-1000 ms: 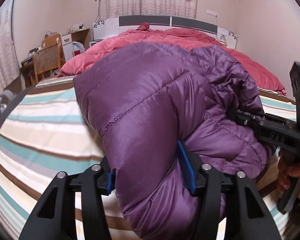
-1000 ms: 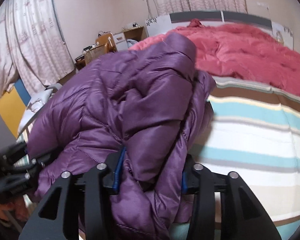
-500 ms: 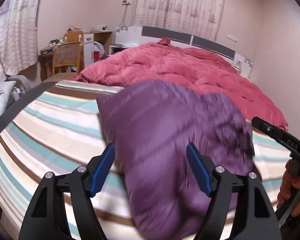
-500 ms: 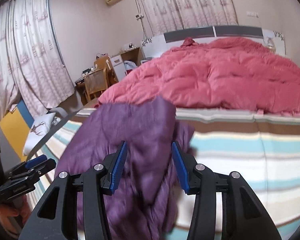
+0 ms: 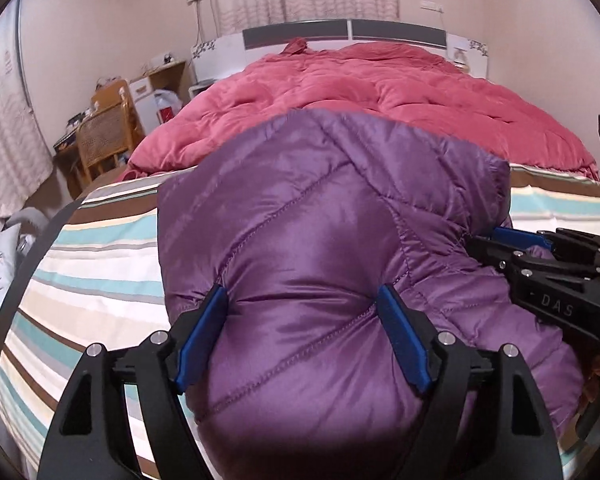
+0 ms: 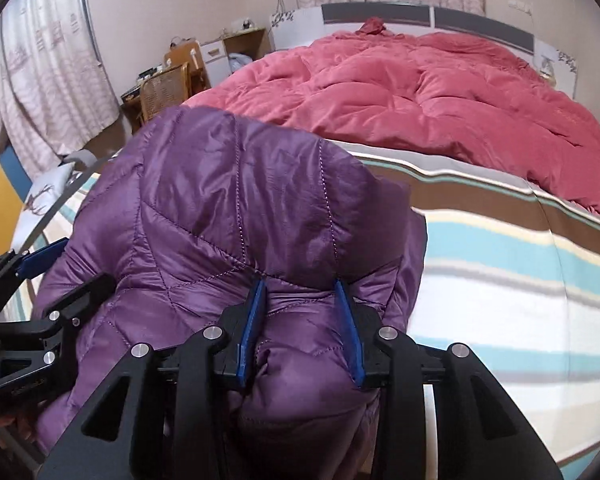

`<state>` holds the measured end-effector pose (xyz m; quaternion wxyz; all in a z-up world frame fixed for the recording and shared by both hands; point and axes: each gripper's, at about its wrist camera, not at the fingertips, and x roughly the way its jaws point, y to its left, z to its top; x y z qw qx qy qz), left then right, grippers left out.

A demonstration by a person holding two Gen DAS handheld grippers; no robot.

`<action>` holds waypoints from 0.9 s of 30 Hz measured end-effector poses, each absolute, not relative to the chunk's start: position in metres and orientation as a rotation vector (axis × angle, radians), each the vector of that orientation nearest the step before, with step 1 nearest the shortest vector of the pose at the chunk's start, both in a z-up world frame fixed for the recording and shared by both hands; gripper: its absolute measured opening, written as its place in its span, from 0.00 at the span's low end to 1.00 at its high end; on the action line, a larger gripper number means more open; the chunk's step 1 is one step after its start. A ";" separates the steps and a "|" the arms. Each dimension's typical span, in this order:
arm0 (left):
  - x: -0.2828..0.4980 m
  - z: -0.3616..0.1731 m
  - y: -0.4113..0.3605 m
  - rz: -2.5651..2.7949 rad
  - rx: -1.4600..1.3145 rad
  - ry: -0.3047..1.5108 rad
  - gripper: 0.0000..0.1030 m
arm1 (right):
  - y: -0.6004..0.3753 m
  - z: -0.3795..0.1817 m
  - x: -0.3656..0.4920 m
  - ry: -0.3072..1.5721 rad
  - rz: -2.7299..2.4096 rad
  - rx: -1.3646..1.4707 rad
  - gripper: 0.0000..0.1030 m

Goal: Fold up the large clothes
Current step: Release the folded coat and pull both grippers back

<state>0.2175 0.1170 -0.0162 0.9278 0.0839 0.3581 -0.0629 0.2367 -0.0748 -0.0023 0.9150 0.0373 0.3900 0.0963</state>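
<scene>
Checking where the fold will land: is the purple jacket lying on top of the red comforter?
No, the purple jacket rests on the striped sheet, in front of the red comforter.

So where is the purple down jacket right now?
The purple down jacket is bundled on the striped bedsheet in front of the red duvet, pinched between the left tongs and right tongs.

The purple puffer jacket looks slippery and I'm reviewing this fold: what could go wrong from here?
1. The purple puffer jacket is glossy and bulging between the left tongs; the puffy fill could squeeze out of the pinch.
2. The right tongs grip only a bunched ridge, so inner layers may slide and undo the fold.
3. The bundle sits near the striped sheet's front edge and might tip off.
</scene>
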 end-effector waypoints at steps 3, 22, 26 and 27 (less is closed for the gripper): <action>0.222 -0.023 0.116 -0.113 0.151 0.737 0.75 | -0.072 -0.010 0.243 0.787 0.179 0.075 0.35; 0.158 -0.016 0.119 -0.090 0.059 0.712 0.86 | -0.074 0.022 0.188 0.713 0.134 0.049 0.35; 0.158 -0.027 0.114 -0.081 0.095 0.727 0.86 | -0.072 0.006 0.192 0.765 0.127 0.005 0.35; 0.157 -0.026 0.113 -0.079 0.102 0.731 0.86 | -0.072 0.005 0.192 0.766 0.127 0.007 0.35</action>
